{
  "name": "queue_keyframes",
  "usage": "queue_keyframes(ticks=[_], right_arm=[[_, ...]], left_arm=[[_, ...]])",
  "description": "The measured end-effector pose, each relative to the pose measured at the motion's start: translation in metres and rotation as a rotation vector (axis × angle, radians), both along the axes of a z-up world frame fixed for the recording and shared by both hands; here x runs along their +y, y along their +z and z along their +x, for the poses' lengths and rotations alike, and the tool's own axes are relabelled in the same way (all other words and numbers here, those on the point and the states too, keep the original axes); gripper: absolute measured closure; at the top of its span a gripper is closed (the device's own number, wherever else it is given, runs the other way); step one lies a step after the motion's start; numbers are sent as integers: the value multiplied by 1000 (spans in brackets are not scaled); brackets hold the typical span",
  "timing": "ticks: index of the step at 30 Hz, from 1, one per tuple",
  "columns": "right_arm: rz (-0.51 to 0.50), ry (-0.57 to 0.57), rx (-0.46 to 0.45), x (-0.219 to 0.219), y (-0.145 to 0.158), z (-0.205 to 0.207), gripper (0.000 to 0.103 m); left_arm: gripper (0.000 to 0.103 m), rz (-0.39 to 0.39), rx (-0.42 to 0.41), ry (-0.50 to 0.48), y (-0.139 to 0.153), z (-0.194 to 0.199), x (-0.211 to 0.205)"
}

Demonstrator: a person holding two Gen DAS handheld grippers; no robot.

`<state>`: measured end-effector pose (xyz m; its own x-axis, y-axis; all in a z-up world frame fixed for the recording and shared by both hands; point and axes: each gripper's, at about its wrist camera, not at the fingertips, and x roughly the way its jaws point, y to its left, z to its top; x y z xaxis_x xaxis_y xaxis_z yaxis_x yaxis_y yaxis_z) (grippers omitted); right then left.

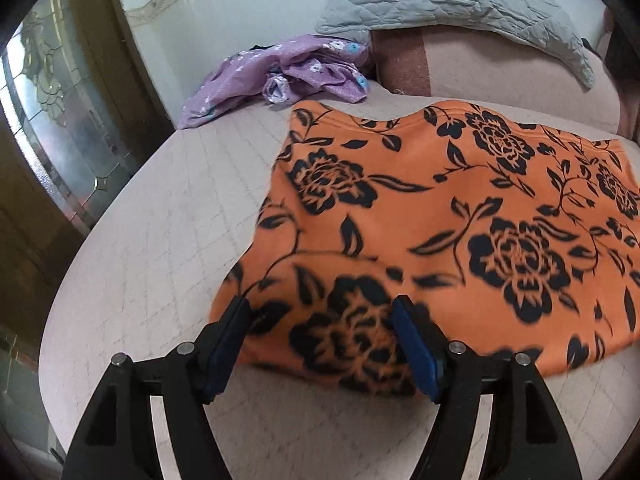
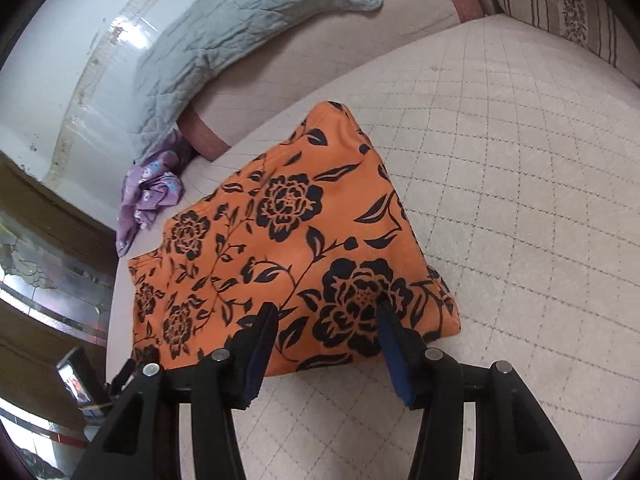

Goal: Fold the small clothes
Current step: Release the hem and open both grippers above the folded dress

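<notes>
An orange garment with black flowers (image 1: 440, 208) (image 2: 288, 240) lies folded flat on the bed. My left gripper (image 1: 320, 308) hangs over its near left corner, jaws wide apart, and the blue pads (image 1: 224, 344) do not press the cloth. My right gripper (image 2: 326, 312) stands open over the garment's near right corner. Its blue pads (image 2: 394, 352) flank a black flower without pinching the fabric. A crumpled purple flowered garment (image 1: 288, 72) (image 2: 152, 192) lies beyond the orange one, near the bed's far left edge.
The bed has a pale quilted cover (image 1: 160, 200) (image 2: 520, 200). A grey quilted pillow (image 1: 440, 0) (image 2: 224, 32) leans on the pink headboard by the wall. A striped pillow (image 2: 560, 8) lies at the far right. A wooden door with glass (image 1: 60, 100) stands left of the bed.
</notes>
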<state>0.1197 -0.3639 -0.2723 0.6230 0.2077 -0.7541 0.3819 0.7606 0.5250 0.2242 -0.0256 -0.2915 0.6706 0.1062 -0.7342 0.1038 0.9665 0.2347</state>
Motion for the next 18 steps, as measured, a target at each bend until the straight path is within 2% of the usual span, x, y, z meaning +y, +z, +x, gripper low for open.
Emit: queue_keyframes(ticks=[3,12,18], right_arm=[[-6,0,-22,-2,6,-5,48],[12,-20,-43,-24,12,-12,48],[30,-10,-44,-28,11,-5,48]], left_arm=[[29,16,-27,4,3,-17,3],[29,103,-86,-40,2,-30,-8],[29,33,-94,-25,12,-29,-1]])
